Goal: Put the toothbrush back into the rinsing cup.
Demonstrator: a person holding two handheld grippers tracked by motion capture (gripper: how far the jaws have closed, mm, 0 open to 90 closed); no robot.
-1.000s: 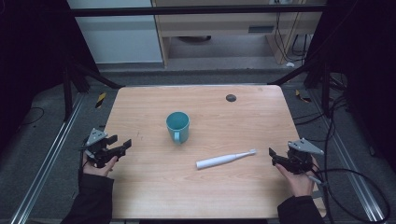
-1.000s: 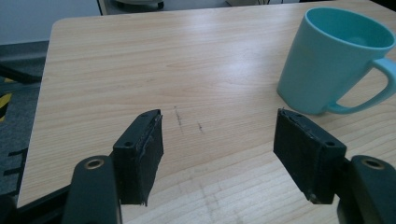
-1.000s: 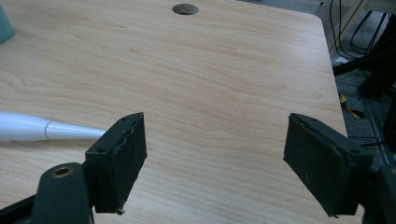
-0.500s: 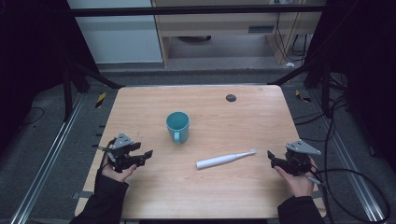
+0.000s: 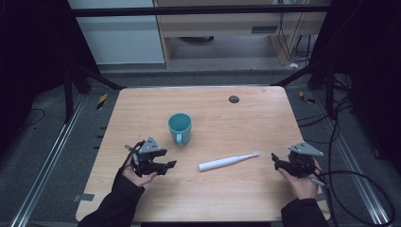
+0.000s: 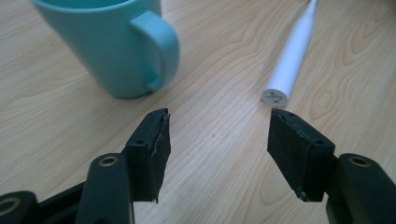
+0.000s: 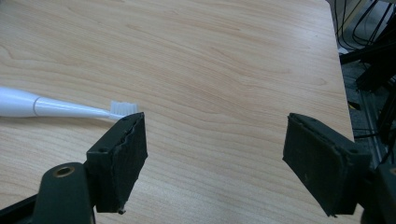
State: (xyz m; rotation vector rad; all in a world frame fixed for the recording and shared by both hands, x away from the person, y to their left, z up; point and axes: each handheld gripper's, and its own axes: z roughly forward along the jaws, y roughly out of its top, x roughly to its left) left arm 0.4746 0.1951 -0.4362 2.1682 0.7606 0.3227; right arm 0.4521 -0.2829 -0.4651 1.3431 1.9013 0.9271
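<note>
High view: left gripper (image 5: 171, 164) near toothbrush (image 5: 229, 161), fingers (image 6: 153, 142) apart.

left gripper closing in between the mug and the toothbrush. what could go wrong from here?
1. The left gripper, its jaws just closing on nothing, sits near the toothbrush butt end; a nudge could roll or push the round handle away.
2. The teal mug stands close beside its path, handle toward it; a jaw might clip it.
3. The right gripper, open, waits by the bristle end; the two could meet there.
</note>
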